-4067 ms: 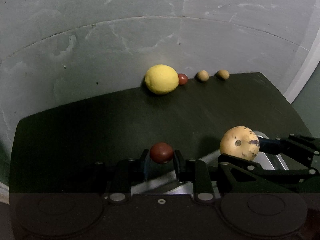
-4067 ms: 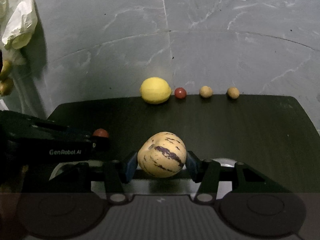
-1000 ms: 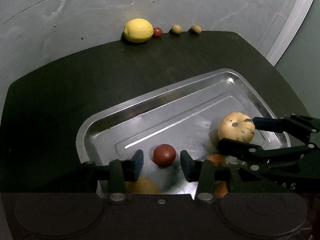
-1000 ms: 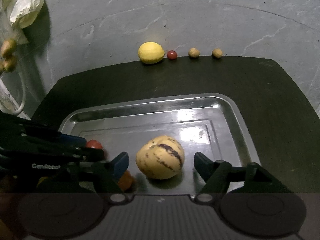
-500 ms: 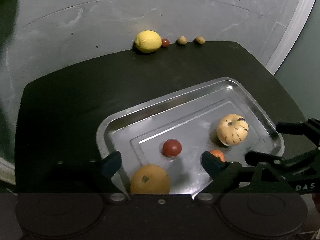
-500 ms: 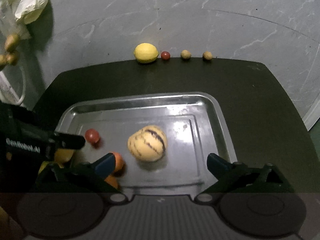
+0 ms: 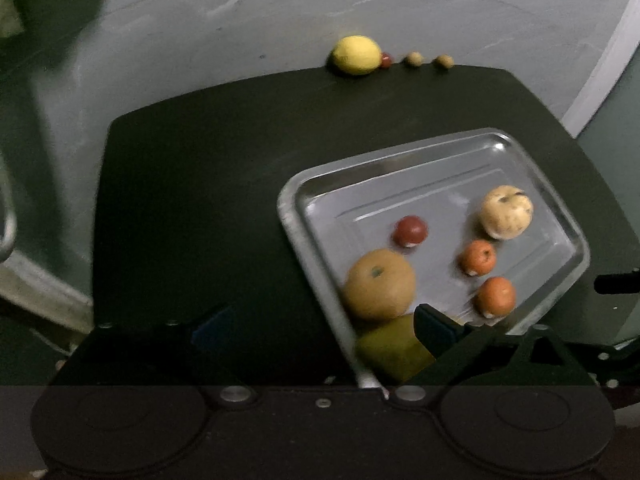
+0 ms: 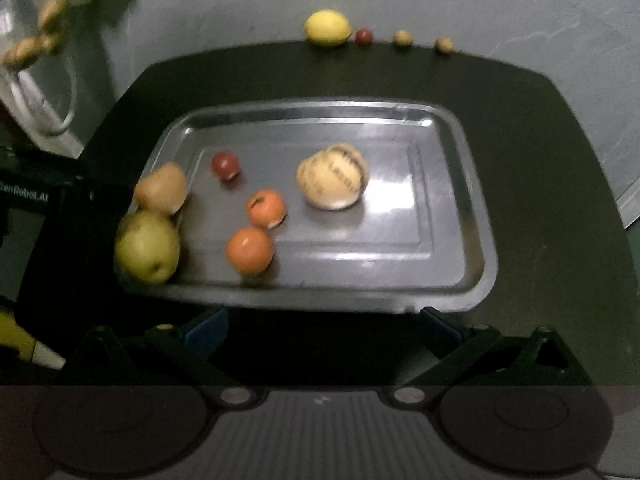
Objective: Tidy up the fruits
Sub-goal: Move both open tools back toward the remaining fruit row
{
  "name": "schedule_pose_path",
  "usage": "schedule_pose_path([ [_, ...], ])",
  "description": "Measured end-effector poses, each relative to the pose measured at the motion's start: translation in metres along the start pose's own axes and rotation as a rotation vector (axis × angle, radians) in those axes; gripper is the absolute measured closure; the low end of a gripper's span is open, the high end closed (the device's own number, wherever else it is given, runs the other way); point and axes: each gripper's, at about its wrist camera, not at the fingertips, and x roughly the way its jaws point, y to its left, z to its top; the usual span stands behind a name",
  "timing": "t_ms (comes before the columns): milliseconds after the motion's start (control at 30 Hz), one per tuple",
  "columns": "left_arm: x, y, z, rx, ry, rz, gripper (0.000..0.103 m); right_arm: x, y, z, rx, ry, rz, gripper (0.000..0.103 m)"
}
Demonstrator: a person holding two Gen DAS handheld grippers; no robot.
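1. I had both hand-held grippers wide open and empty: the left hand-held gripper (image 7: 316, 330) hung over the near corner of the tray (image 8: 476, 248), the right hand-held gripper (image 8: 324, 326) just short of its near rim.
2. The tray sat on a dark mat (image 8: 560, 160) on the grey surface (image 8: 480, 8).
3. In it lay a striped melon (image 8: 332, 176), two oranges (image 8: 250, 250), a small red fruit (image 8: 225, 164), a brown fruit and a green pear (image 8: 146, 246).
4. A lemon (image 8: 327, 27) and three small fruits lined the mat's far edge, untouched.
5. I judged the lemon firm and light, its waxy skin prone to slipping, so I would close across its middle; the small ones would roll, and needed gentle, centred pinches.
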Motion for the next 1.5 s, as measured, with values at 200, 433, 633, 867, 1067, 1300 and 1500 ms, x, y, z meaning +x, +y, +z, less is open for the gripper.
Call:
schedule_pose_path([
  [200, -0.003, 0.024, -0.005, -0.06, 0.005, 0.063, 0.006, 0.003, 0.011, 0.001, -0.038, 0.03, 0.027, 0.0],
  [433, -0.001, 0.037, 0.003, -0.125, -0.016, 0.125, 0.004, 0.001, 0.016, 0.011, -0.072, 0.01, 0.051, 0.0],
  [633, 0.003, 0.037, 0.016, -0.15, -0.042, 0.162, 0.001, -0.004, 0.013, 0.021, -0.084, -0.039, 0.061, 0.0],
  [867, 0.011, 0.032, 0.034, -0.182, -0.064, 0.191, 0.001, -0.01, 0.003, 0.032, -0.093, -0.104, 0.068, 0.0],
  [1067, 0.019, 0.019, 0.057, -0.2, -0.09, 0.193, 0.001, -0.011, -0.014, 0.05, -0.069, -0.186, 0.048, 0.0],
  [1300, 0.033, -0.003, 0.089, -0.218, -0.126, 0.167, 0.001, 0.0, -0.035, 0.078, -0.061, -0.259, 0.006, 0.0],
  [1500, 0.046, -0.023, 0.113, -0.199, -0.14, 0.153, 0.001, 0.014, -0.053, 0.099, -0.08, -0.282, 0.009, 0.0],
])
